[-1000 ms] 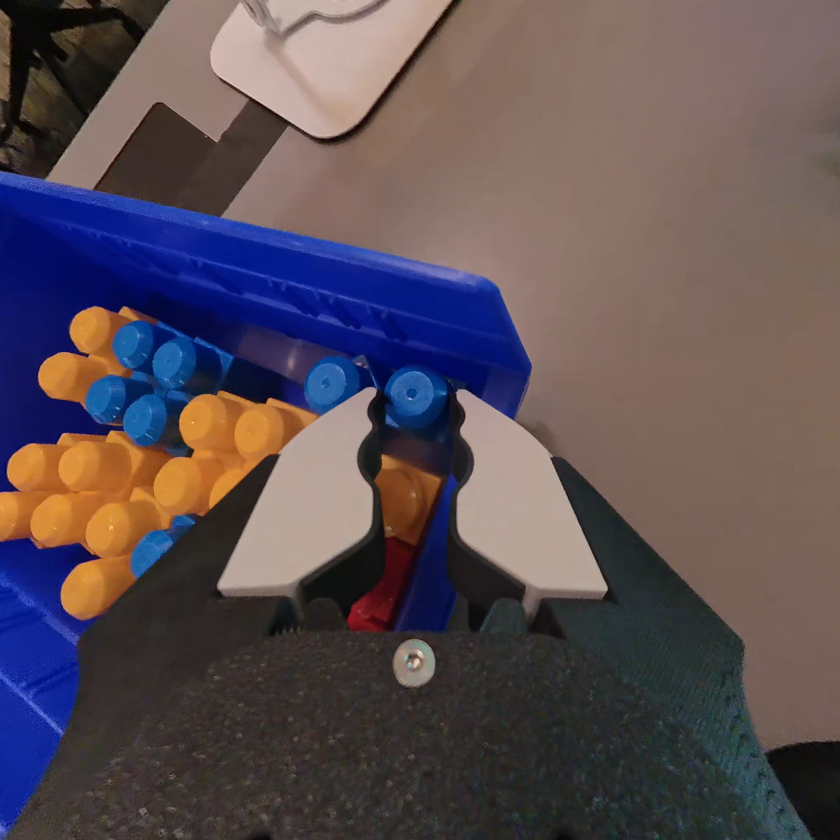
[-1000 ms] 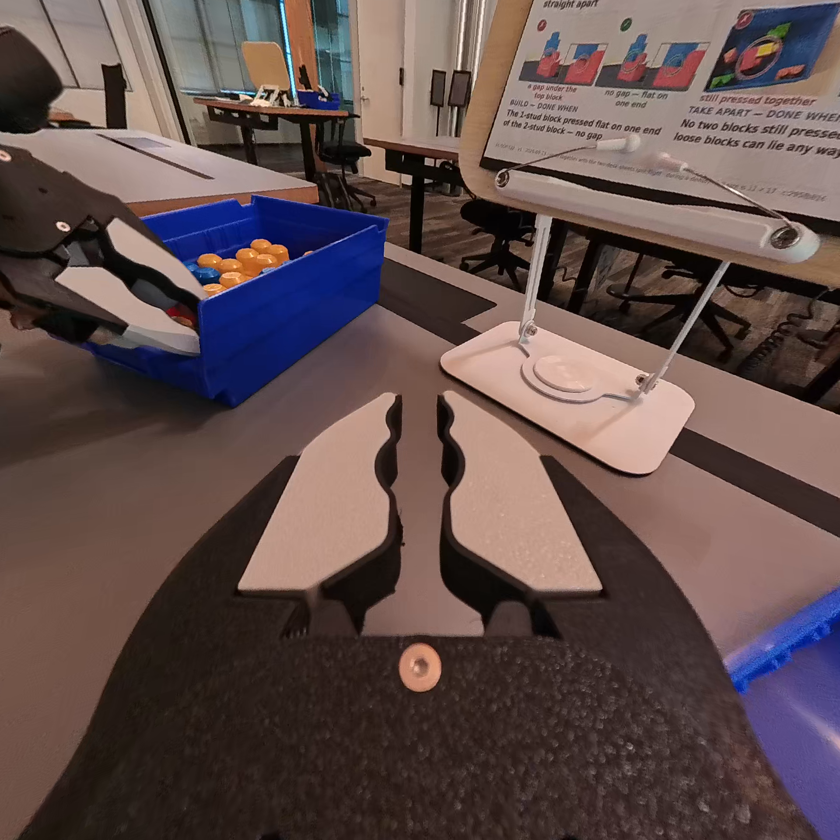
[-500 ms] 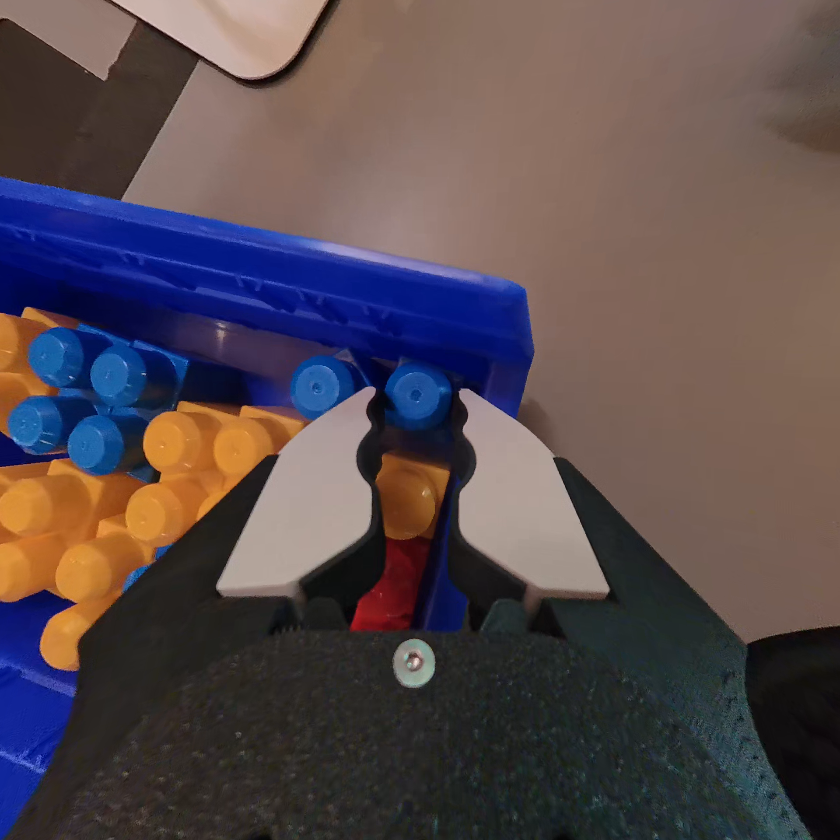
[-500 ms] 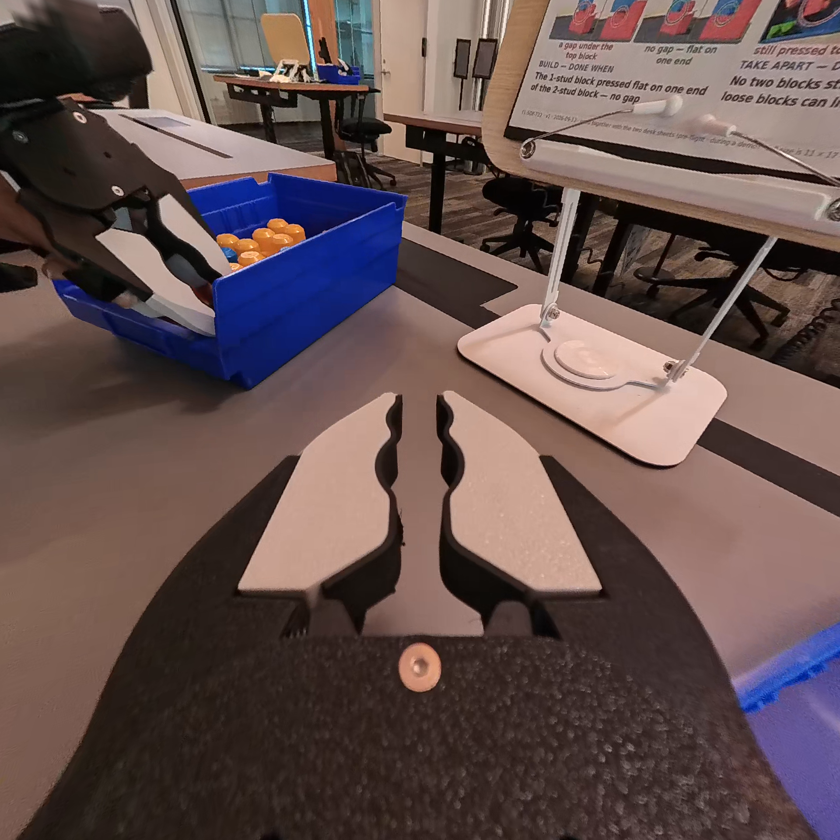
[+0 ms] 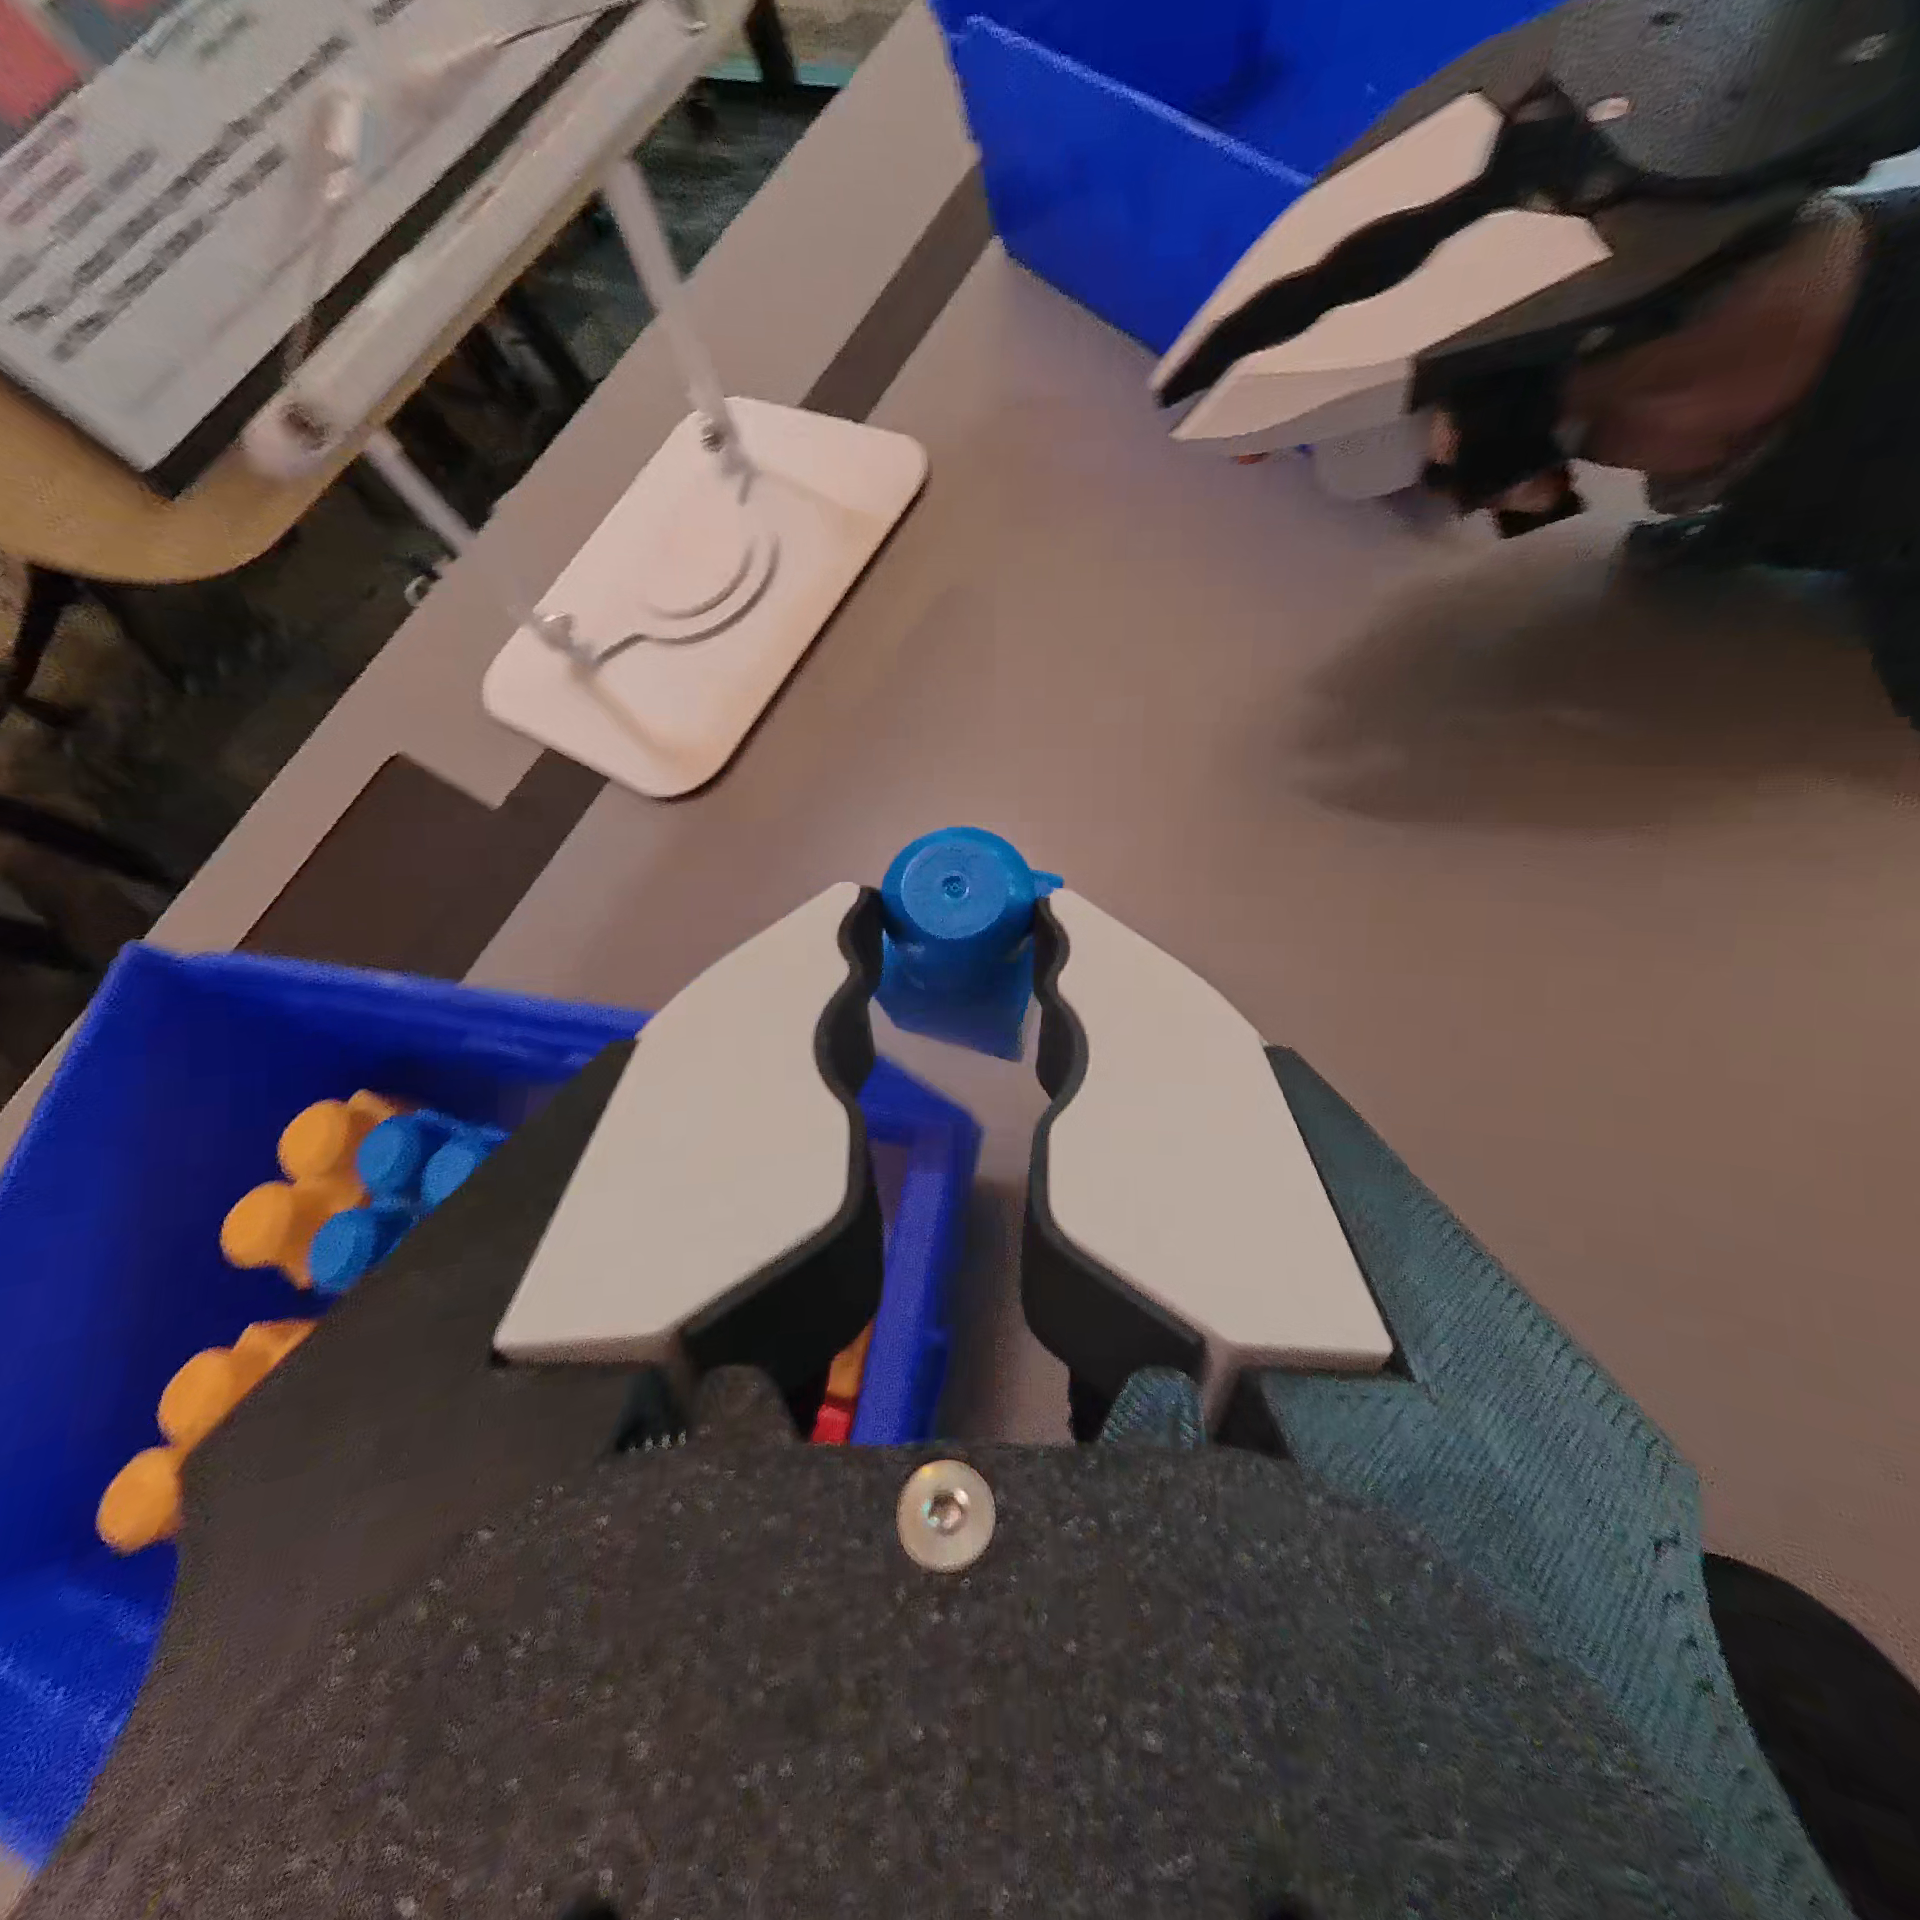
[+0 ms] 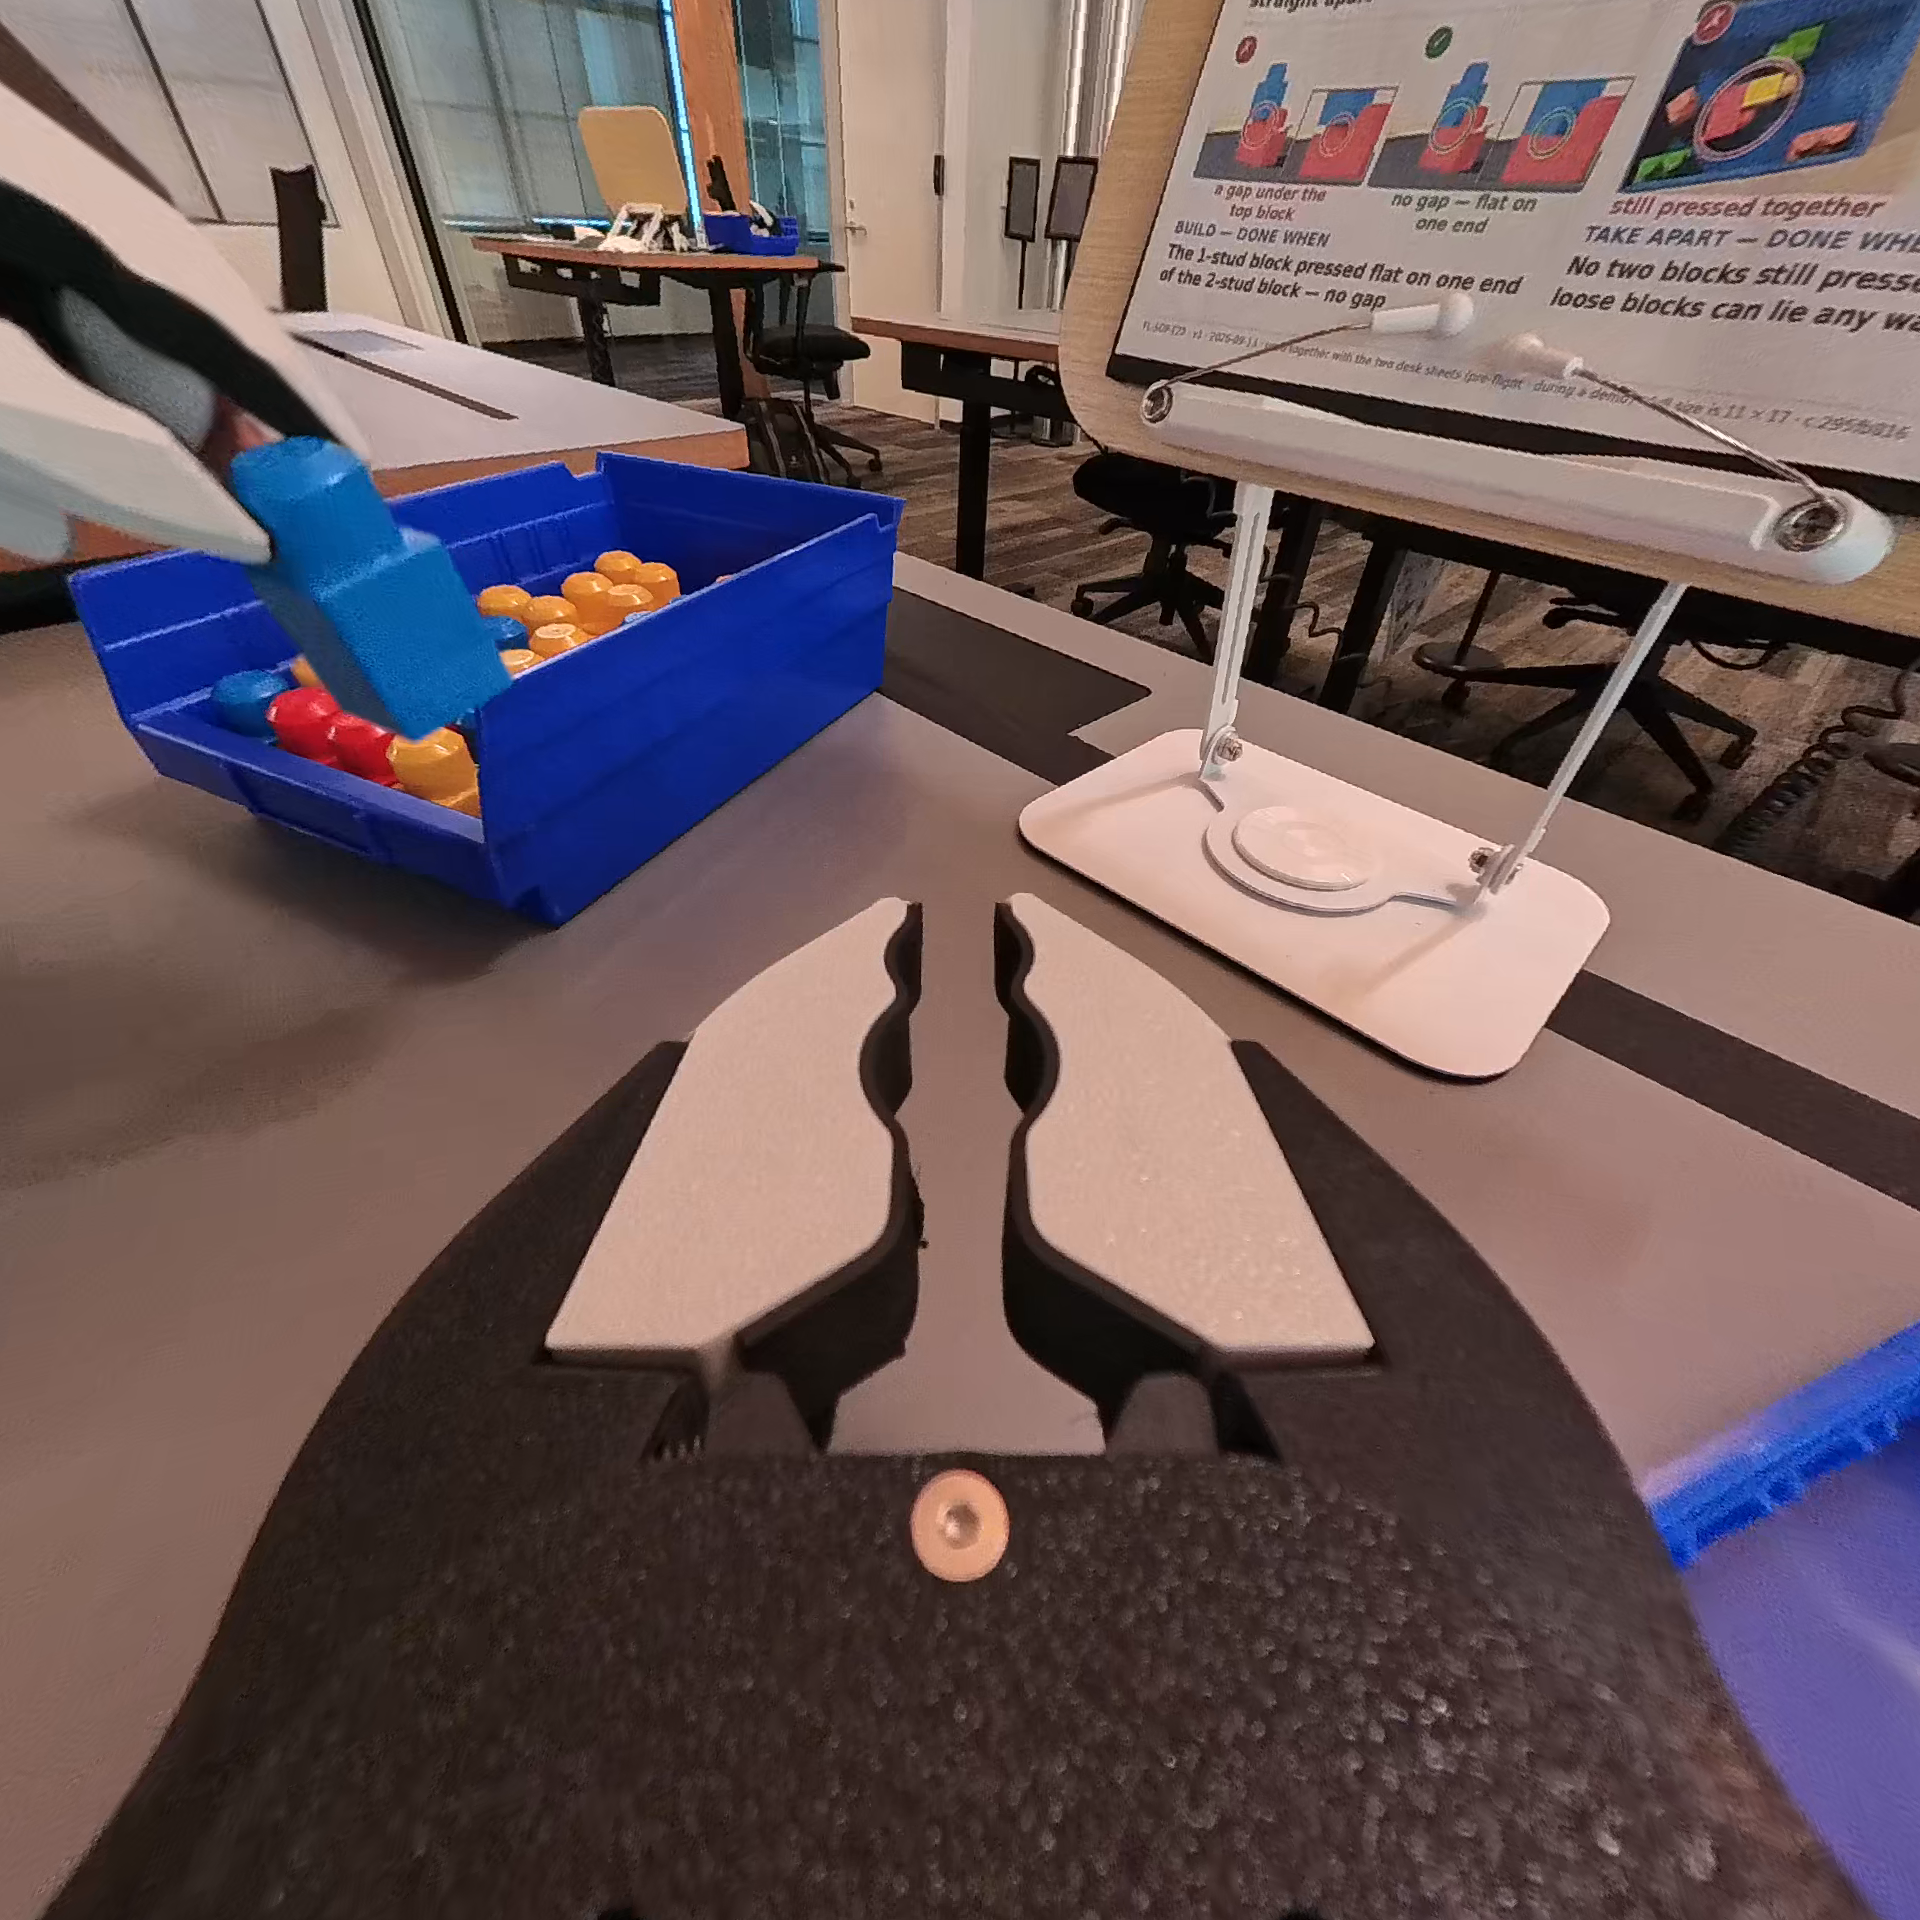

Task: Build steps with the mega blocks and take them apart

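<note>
Your left gripper [image 5: 951,914] clamps 1 blue block [image 5: 958,935] by its stud, held in the air just past the right rim of the blue bin [image 6: 665,717]. Your right gripper [image 6: 956,935] hovers low with its fingers a narrow gap apart, holding nothing. Bare grey table [image 6: 312,1039] lies between bin and white stand base [image 6: 1351,935]. The bin holds orange, blue and red blocks, too heaped to count.

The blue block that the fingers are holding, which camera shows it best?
The right wrist view. There the blue block shows from the side, stud and body, hanging above the blue bin in the left gripper. The left wrist view sees mostly its round stud end, with the fingers hiding its sides.
</note>
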{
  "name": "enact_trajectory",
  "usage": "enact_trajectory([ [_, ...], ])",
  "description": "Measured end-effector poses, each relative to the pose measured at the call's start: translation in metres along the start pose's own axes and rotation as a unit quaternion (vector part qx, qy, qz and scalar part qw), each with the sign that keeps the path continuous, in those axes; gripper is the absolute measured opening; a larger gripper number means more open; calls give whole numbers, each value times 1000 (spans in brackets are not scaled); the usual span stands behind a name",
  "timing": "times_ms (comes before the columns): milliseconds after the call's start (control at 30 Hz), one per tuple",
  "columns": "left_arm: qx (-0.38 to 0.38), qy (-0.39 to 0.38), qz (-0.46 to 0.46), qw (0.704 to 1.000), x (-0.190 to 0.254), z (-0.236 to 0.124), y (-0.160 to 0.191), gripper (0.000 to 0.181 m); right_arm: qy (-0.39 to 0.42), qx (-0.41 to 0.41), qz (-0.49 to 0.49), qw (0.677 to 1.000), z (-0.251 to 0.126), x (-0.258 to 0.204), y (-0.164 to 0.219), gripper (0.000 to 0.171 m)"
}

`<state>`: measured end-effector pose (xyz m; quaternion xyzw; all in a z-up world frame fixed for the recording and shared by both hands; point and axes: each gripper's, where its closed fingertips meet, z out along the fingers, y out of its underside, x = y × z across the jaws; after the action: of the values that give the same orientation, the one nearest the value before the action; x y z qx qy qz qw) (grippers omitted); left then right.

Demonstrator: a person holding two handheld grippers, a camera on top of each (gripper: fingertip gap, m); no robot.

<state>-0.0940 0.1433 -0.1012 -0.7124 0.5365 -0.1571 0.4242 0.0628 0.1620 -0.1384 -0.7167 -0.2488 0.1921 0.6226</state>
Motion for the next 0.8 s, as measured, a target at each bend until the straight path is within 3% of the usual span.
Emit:
enact_trajectory([
  [33, -2, 13, 7, 1000, 10, 5, -3, 28, 1, 1, 1, 1000, 0, 1, 0, 13],
  [200, -17, 75, 18, 997, 54, 45, 2, 28, 4, 0, -1, 1000, -2, 3, 0, 13],
  [433, -109, 114, 18, 987, 86, 95, 53, 29, 7, -5, -6, 1000, -2, 4, 2, 13],
  [700, -95, 136, 14, 986, 91, 95, 54, 30, 6, -10, -9, 1000, 0, 3, 5, 13],
  [733, -94, 142, 9, 985, 92, 93, 53, 44, 7, -10, -10, 1000, 0, 3, 5, 13],
  [800, -80, 145, -2, 986, 90, 85, 46, 55, 7, -10, -9, 1000, 0, 4, 5, 13],
])
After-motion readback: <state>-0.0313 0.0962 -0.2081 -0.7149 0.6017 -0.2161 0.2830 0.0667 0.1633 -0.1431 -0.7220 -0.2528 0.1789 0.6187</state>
